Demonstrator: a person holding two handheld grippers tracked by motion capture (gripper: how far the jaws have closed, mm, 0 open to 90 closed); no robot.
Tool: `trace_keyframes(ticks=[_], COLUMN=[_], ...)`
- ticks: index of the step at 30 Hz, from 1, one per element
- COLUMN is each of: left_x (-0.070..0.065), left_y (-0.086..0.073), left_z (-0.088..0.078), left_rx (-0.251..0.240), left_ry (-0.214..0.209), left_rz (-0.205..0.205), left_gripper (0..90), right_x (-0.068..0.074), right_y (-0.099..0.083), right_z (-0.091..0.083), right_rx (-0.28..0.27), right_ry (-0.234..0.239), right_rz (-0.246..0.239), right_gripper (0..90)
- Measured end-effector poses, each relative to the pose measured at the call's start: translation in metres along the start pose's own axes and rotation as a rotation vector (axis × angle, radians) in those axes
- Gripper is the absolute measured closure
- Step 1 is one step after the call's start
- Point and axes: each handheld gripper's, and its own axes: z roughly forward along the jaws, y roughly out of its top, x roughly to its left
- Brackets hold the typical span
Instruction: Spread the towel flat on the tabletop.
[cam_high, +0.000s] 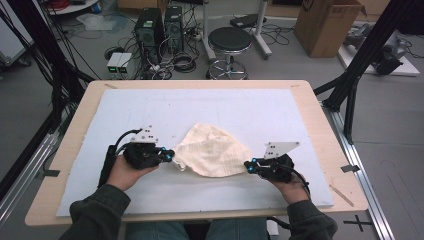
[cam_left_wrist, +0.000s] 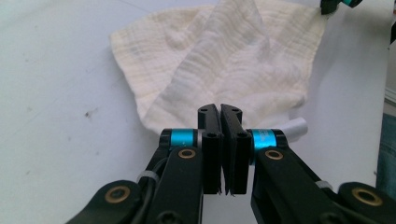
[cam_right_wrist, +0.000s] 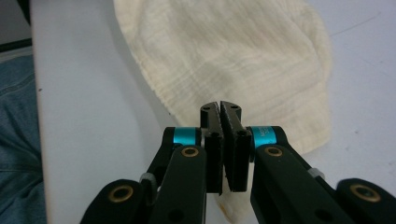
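Cream cloth (cam_high: 211, 151) lies crumpled and partly doubled over near the middle of the white mat (cam_high: 125, 112) on the table (cam_high: 80, 107). Left gripper (cam_high: 170, 156) sits at its left edge, right gripper (cam_high: 248, 165) at its right edge. Both sets of jaws are pressed together; whether fabric is pinched cannot be told. Judged progress: early; spreading or folding remains outstanding.

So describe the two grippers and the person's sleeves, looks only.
Both the left gripper and the right gripper are black, with turquoise rings by flat black jaws and brass-coloured pivot rivets. Each carries a grey three-cornered plate and trails a black cable. The sleeves are dark grey-green.
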Motion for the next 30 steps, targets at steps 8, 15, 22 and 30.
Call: trace_keyframes(ticks=[8, 15, 22, 30], left_x=[-0.012, -0.023, -0.022, -0.006], left_y=[-0.029, -0.051, -0.064, -0.039], left_z=[-0.02, -0.029, -0.031, -0.027], left_rx=[-0.003, 0.0, -0.013, -0.063], left_ry=[0.014, 0.018, -0.014, -0.008], left_rz=[0.014, 0.016, -0.006, -0.027], left_gripper=[86.7, 86.6, 79.7, 60.1], right_x=[0.024, 0.048, 0.051, 0.028], right_y=[0.002, 0.001, 0.002, 0.011], right_z=[0.002, 0.01, 0.016, 0.004], right_rx=[0.02, 0.069, 0.084, -0.01], right_ry=[0.055, 0.116, 0.164, 0.106], right_rz=[-0.042, -0.083, -0.073, -0.019], right_gripper=[88.0, 87.8, 78.6, 67.5])
